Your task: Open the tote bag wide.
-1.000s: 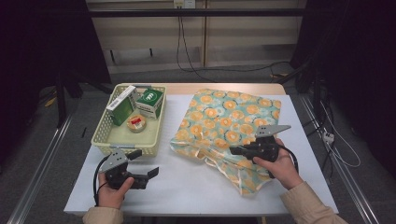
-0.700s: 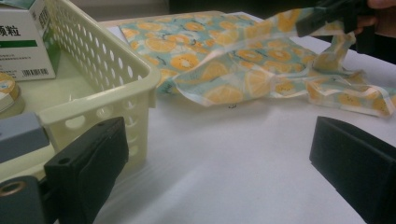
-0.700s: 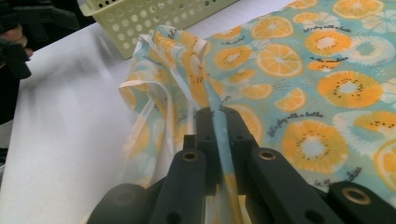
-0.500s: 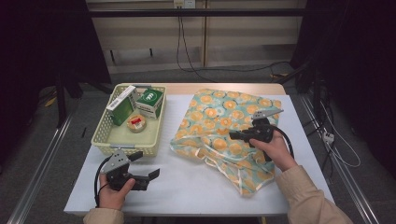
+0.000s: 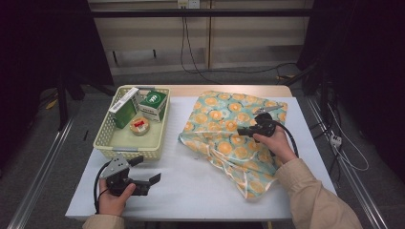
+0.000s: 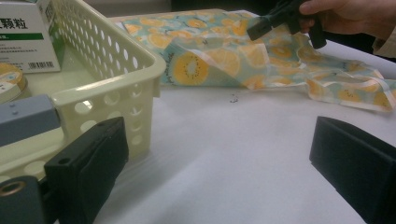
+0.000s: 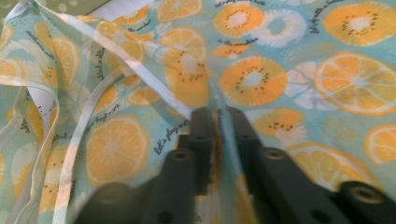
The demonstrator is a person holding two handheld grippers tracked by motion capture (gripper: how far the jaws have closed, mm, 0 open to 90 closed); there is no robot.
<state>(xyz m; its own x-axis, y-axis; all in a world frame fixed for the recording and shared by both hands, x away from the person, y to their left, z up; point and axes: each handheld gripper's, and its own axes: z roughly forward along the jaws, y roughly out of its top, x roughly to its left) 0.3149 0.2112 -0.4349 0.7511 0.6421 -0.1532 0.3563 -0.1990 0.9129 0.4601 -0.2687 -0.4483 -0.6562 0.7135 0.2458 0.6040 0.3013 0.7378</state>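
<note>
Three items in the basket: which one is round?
The small tin, lying flat at the front of the basket. The green box and green-and-white box behind it are rectangular.

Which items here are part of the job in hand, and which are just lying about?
In use:
patterned cloth, a fold of it between the right gripper's jaws, which have just been opening
right gripper

Lying about:
basket and the green boxes and round tin in it
left gripper, open over bare table

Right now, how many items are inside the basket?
3 in the basket: a white-green box far left, a green box beside it, a round tin in front. Others may be hidden.
</note>
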